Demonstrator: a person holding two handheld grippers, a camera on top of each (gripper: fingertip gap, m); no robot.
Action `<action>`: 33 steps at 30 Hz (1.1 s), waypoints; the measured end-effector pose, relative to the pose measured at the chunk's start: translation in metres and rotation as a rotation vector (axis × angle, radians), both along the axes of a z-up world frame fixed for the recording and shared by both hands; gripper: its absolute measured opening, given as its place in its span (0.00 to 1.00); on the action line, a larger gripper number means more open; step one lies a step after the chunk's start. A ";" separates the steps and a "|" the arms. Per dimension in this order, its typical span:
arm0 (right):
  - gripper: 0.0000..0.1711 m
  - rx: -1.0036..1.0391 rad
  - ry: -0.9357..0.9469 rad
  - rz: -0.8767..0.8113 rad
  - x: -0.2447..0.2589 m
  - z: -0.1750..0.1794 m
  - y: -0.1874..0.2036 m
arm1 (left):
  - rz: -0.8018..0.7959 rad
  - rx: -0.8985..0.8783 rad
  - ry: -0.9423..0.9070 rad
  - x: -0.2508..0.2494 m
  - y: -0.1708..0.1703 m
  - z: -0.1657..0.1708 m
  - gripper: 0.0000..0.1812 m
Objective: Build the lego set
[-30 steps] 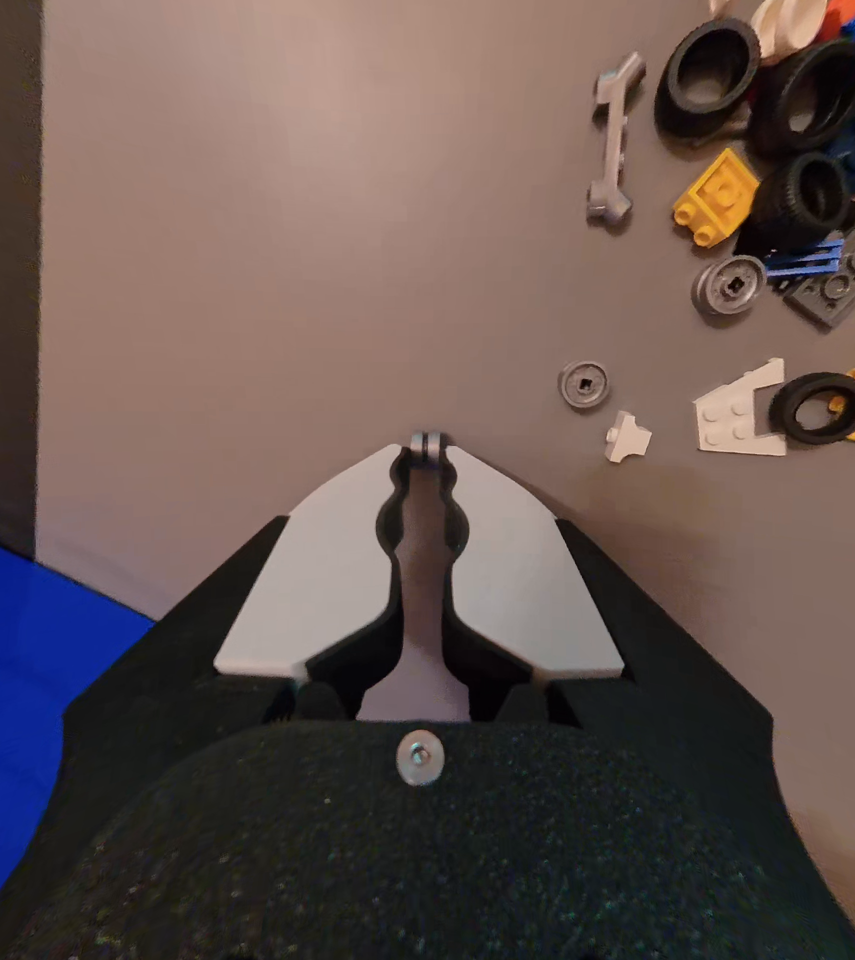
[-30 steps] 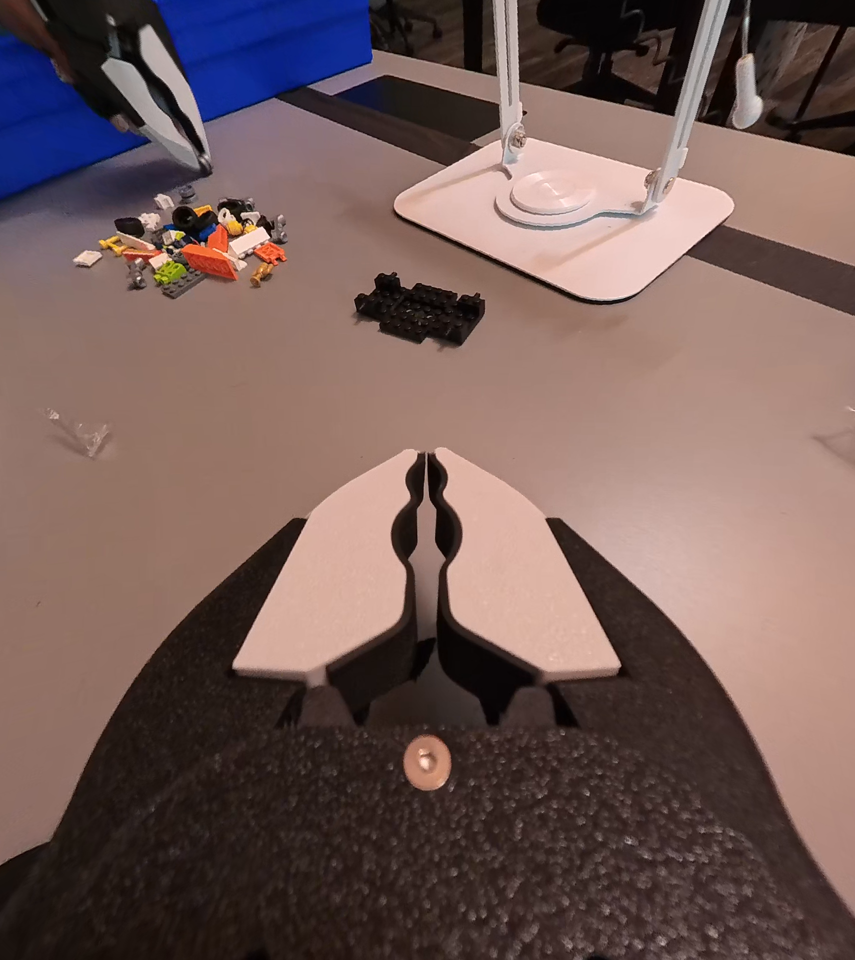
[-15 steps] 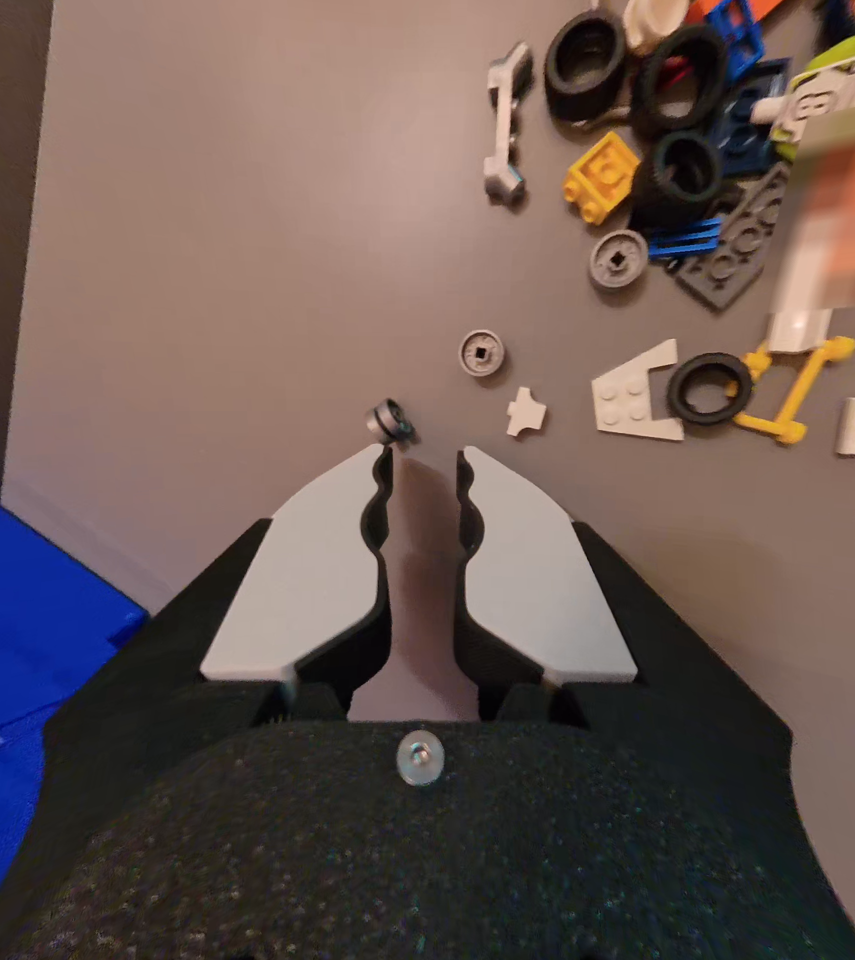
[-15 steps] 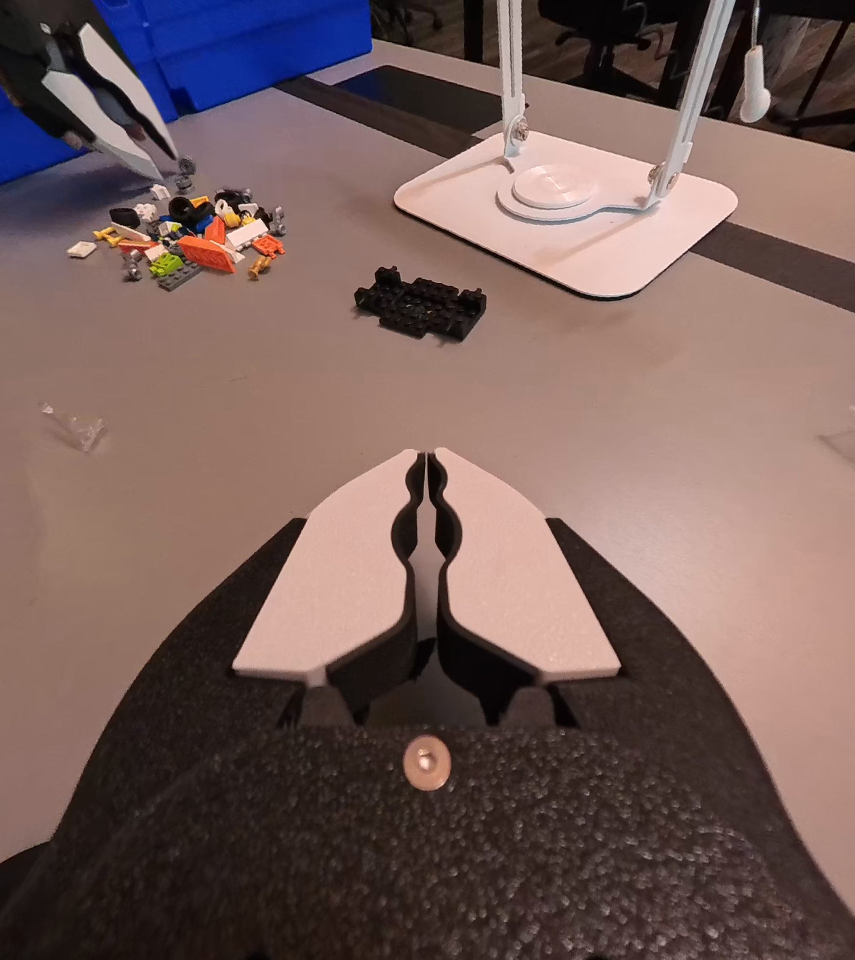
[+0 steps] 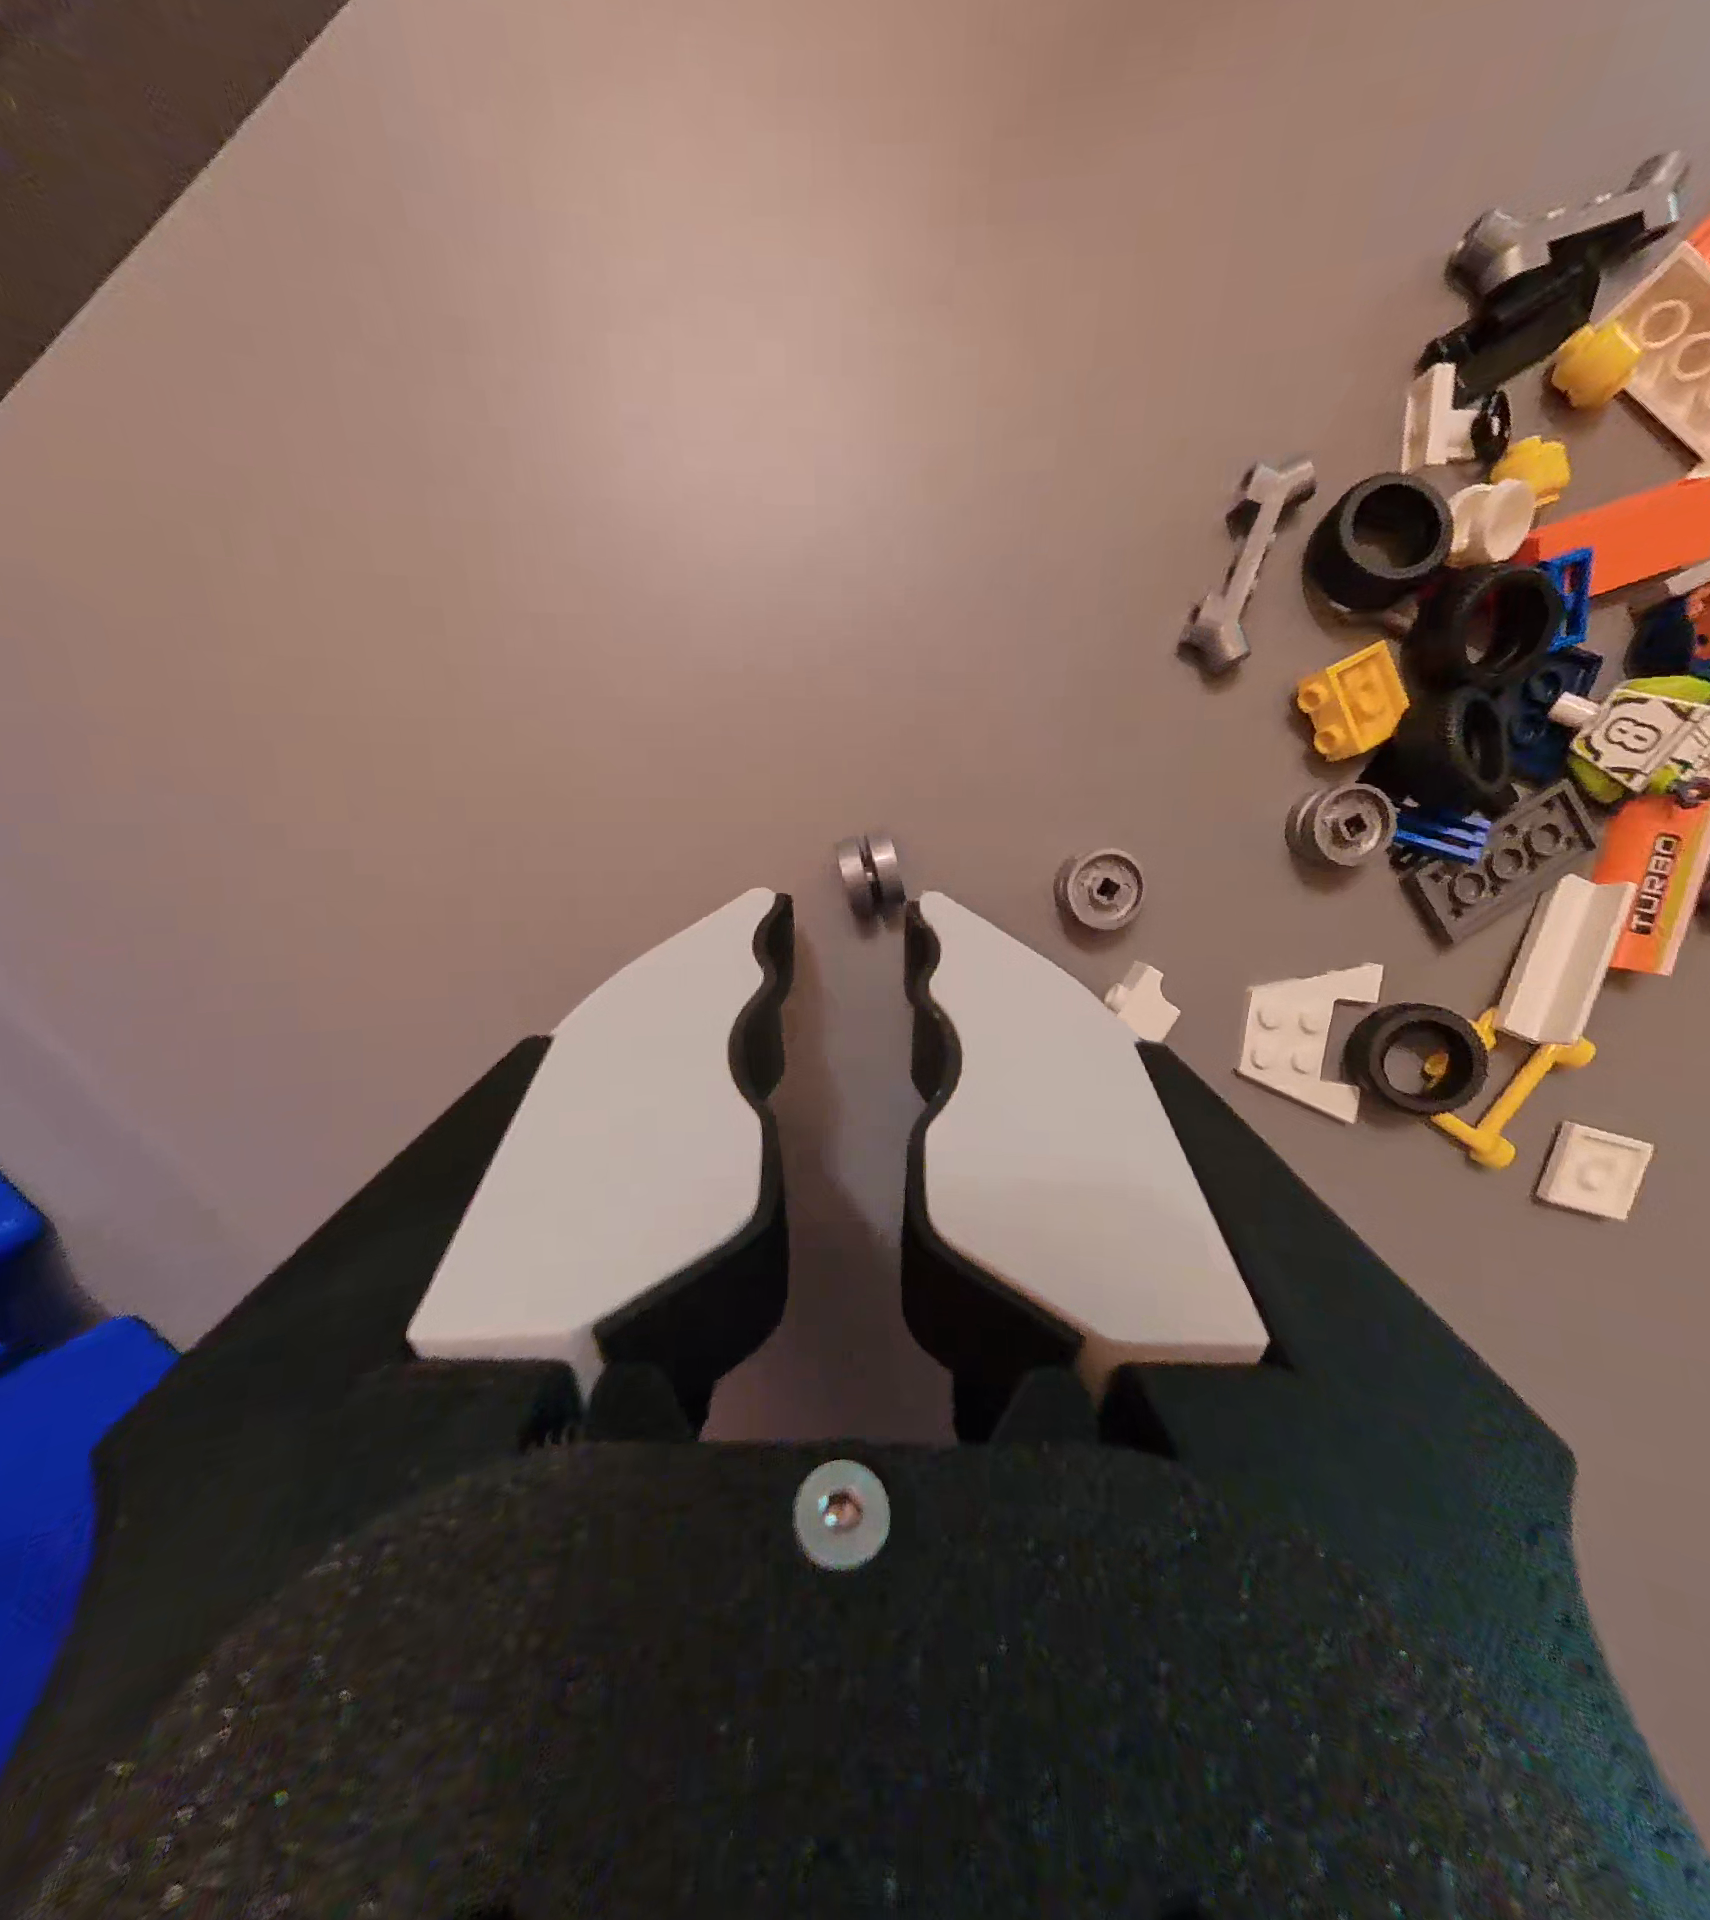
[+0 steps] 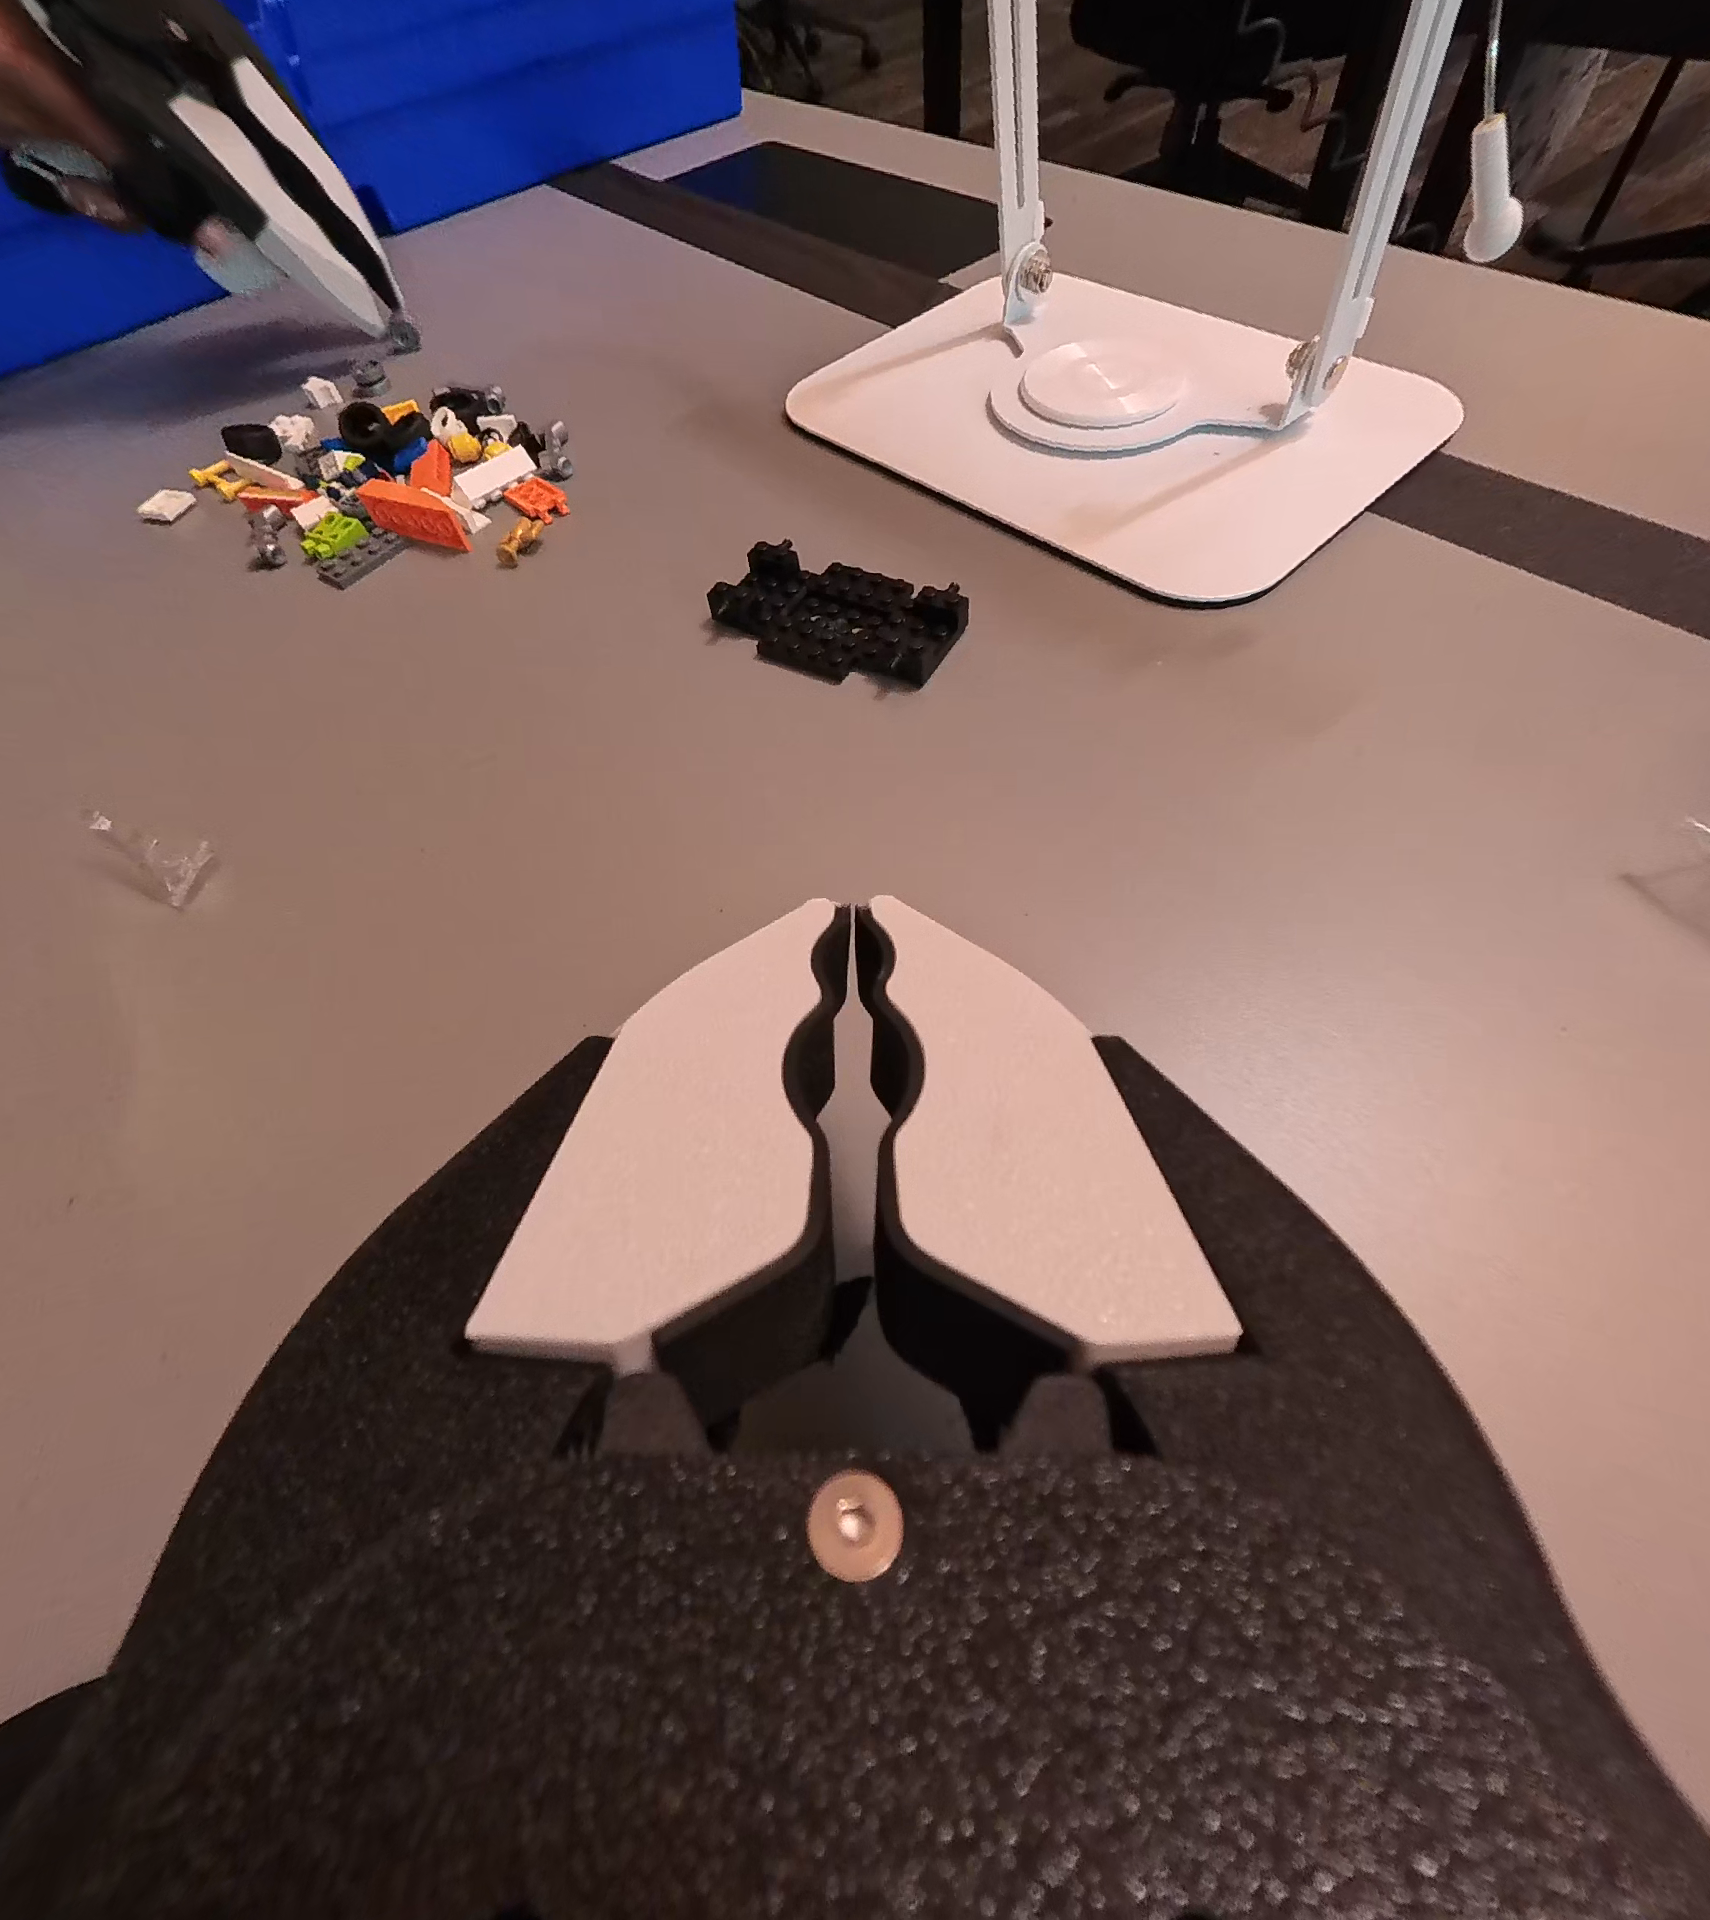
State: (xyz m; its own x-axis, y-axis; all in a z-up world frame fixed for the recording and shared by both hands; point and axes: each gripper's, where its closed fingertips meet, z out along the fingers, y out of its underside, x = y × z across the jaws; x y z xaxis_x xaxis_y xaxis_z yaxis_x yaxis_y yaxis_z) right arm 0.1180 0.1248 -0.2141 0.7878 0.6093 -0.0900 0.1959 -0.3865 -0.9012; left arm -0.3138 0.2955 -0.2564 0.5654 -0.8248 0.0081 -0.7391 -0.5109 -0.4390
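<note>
So the left gripper (image 5: 846,914) had that little grey wheel hub (image 5: 872,874) pinched at its tips a second ago, and now it's let go. The jaws are parted a modest way with nothing between them, and the hub stands on its edge on the grey worktop (image 5: 539,436) just past the tips, maybe brushing the right one, hard to call. Looks like a drop, on purpose or not I can't say. Either way the hub never got anywhere useful, so my guess is it needs a fresh grab before it goes into a tire or onto an axle.

A second grey hub (image 5: 1100,886) lies flat at about 3 o'clock from the dropped one, and the main pile of lego pieces (image 5: 1516,665) with the black tires (image 5: 1381,540) spreads out toward 2 o'clock.

The right gripper (image 6: 852,910) is idle, jaws closed to a hairline with nothing in them, hovering over bare worktop. At its 12 o'clock, well apart, sits the black chassis (image 6: 835,623), nothing attached yet that I can see. Behind that, toward 1 o'clock, is the white stand base (image 6: 1194,468). So the build has barely begun, I'd say.
</note>
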 end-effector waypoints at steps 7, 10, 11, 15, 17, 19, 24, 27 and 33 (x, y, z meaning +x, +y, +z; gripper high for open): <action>0.00 -0.005 -0.005 0.008 -0.002 -0.001 -0.001 | -0.042 0.084 0.029 0.016 0.011 -0.002 0.00; 0.00 -0.002 -0.004 0.005 -0.001 -0.001 -0.001 | -0.063 0.109 0.043 0.021 0.014 0.000 0.00; 0.00 -0.002 -0.003 0.004 -0.001 0.000 -0.001 | -0.073 0.119 0.055 0.021 0.015 0.001 0.00; 0.00 -0.011 0.002 0.008 -0.002 -0.002 -0.001 | -0.081 0.167 0.097 0.021 0.027 0.012 0.00; 0.00 -0.016 -0.001 0.011 -0.002 -0.004 -0.001 | -0.086 0.131 0.103 0.021 0.032 0.016 0.10; 0.00 -0.014 -0.005 0.012 -0.002 -0.004 -0.001 | -0.113 0.098 0.133 0.018 0.034 0.014 0.19; 0.01 -0.012 -0.001 0.005 0.000 -0.002 0.000 | -0.166 0.082 0.204 0.012 0.047 -0.004 0.20; 0.01 -0.015 0.000 0.007 0.000 -0.003 0.000 | -0.141 0.087 0.170 0.015 0.058 -0.006 0.16; 0.01 -0.022 0.003 0.008 0.000 -0.004 0.000 | -0.164 0.098 0.212 0.008 0.063 -0.006 0.00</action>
